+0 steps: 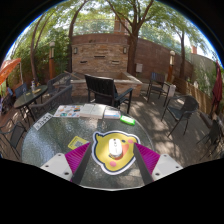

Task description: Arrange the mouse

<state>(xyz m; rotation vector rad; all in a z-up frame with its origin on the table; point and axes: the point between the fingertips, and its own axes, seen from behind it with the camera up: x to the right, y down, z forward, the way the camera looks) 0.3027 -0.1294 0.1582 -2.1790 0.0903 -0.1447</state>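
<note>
A white mouse (113, 146) lies on a yellow chick-shaped mouse pad (100, 153) on a round glass table (60, 135). My gripper (113, 166) is open, with its magenta pads (146, 153) spread wide on either side of the mouse pad. The mouse and its pad sit between the fingers, with a gap on each side. The mouse rests on the pad, and neither finger touches it.
A white keyboard-like object (75, 111) and a small green item (128, 120) lie further back on the table. A black chair (106, 92) stands behind the table. More patio chairs (182, 110) are at the right, another table set (30, 100) at the left, and a brick wall (100, 50) beyond.
</note>
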